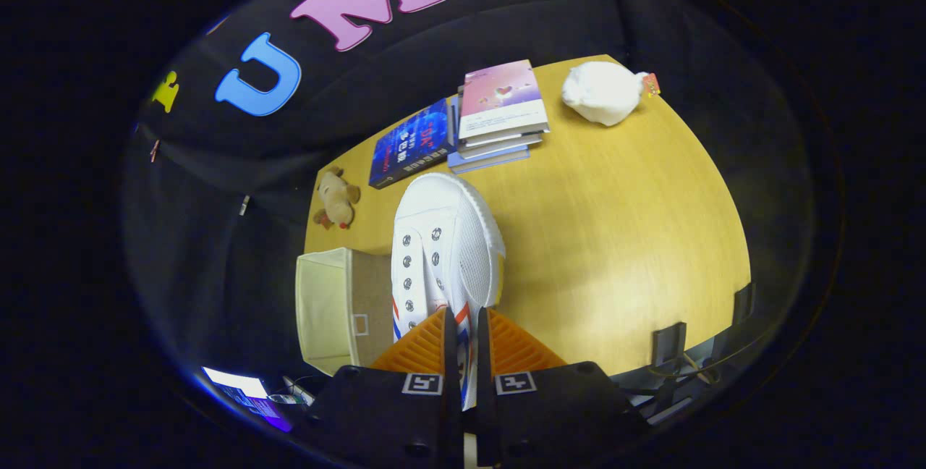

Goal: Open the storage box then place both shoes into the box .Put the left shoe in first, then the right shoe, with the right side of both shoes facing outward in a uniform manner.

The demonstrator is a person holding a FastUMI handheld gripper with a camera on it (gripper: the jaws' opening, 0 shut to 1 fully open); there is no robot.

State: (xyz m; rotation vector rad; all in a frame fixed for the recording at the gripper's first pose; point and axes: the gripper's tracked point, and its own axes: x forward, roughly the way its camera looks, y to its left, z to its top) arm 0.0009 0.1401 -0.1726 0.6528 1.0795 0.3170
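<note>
The gripper [463, 339] is nearest, w/ its two fingers nearly together, pinching a thin part of the white canvas shoe with metal lace holes and red-and-blue stripes [441, 244] between them. Both fingers press on it, so the jaws are closed on the shoe. The shoe's toe points away from the fingers, out over the yellow wooden table [615, 237].

Just beside the shoe, on one side, is the cream fabric storage box [336, 310]; it's open & you can see its pale inside. It sits at the table's edge.

Beyond the box is a small tan plush toy [336, 197].

Past the shoe's toe lies a dark blue book [411, 143], touching a stack of books with a pink cover on top [499, 111].

Further off, near the table's far edge, is a white crumpled bag-like bundle [602, 93], well apart from the books.
</note>
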